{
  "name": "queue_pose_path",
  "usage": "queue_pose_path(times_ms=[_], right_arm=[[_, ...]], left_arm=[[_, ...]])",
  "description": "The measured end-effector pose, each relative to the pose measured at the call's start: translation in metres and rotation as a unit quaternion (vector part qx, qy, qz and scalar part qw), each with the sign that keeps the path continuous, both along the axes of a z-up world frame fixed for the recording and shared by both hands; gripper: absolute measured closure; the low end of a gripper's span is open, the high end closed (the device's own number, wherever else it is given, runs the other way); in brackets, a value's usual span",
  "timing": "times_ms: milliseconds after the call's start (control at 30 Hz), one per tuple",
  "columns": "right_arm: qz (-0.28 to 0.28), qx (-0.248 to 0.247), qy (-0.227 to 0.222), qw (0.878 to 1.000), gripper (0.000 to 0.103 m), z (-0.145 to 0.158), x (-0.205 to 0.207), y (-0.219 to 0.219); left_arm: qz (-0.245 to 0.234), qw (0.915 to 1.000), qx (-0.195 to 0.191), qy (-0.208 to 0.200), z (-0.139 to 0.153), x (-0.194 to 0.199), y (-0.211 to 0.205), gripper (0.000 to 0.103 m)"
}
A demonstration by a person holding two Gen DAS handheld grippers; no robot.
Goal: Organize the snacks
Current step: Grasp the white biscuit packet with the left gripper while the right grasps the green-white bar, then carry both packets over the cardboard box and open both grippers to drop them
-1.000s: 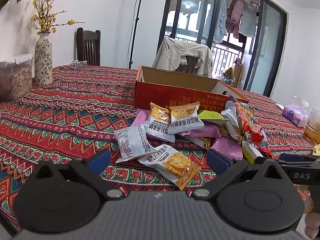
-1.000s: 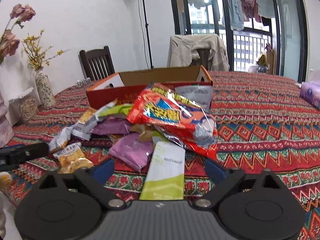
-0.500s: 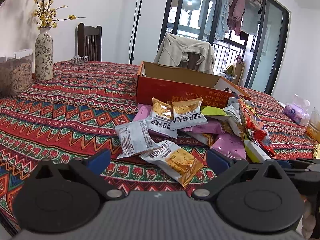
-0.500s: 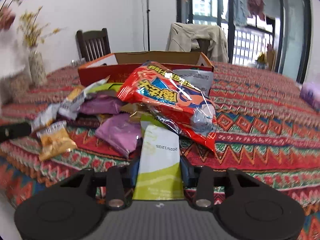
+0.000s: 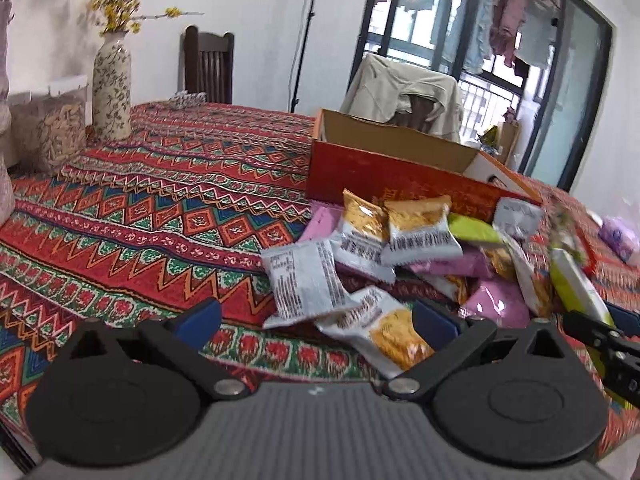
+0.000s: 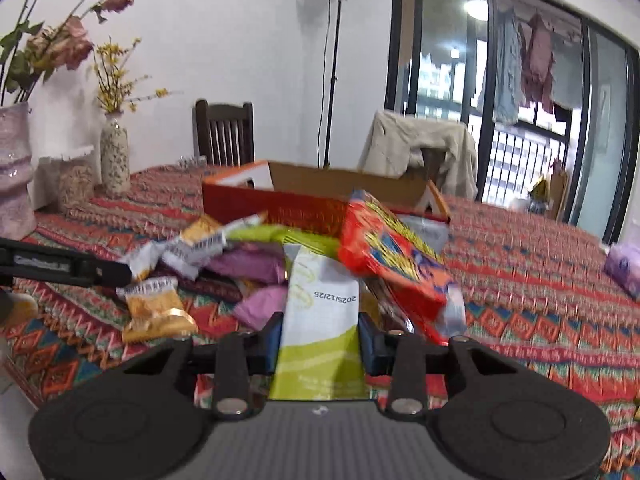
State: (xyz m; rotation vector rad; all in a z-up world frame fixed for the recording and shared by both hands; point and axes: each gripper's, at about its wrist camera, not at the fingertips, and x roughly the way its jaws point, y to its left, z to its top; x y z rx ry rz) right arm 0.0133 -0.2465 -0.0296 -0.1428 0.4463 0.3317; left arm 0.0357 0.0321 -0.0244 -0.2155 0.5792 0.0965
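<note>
left wrist view: left gripper spread wide over a white cracker packet, just in front of the red cardboard box.

right wrist view: right gripper just closed, pinching a white-and-green sachet before that box.

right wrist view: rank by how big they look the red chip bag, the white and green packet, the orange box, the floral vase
1. orange box
2. white and green packet and red chip bag: look alike, and the packet is nearer the camera
3. floral vase

Bright, even room light; a ceiling lamp glares in the glass. Fisheye bends the edges, corners darken, and motion blur smears the snacks.
</note>
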Motion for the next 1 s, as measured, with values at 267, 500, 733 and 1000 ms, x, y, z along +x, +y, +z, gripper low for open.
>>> queue_pose_path(times_ms=[267,500,733,1000], right_arm=[[0.010,0.007,-0.039,0.999,0.066,0.017,0.020,0.014],[0.022,0.010,-0.048,0.999,0.066,0.019,0.028,0.025],[0.019,0.021,-0.052,0.998,0.066,0.021,0.035,0.025],[0.002,0.036,-0.075,0.997,0.066,0.035,0.047,0.017]], left_arm=[[0.040,0.9987,0.003,0.031,0.003,0.035,0.004,0.011],[0.020,0.9965,-0.052,0.062,-0.009,0.046,0.013,0.060],[0.009,0.9987,-0.039,0.032,0.004,0.038,0.008,0.060],[-0.007,1.0000,-0.001,0.000,0.030,0.050,-0.002,0.060]])
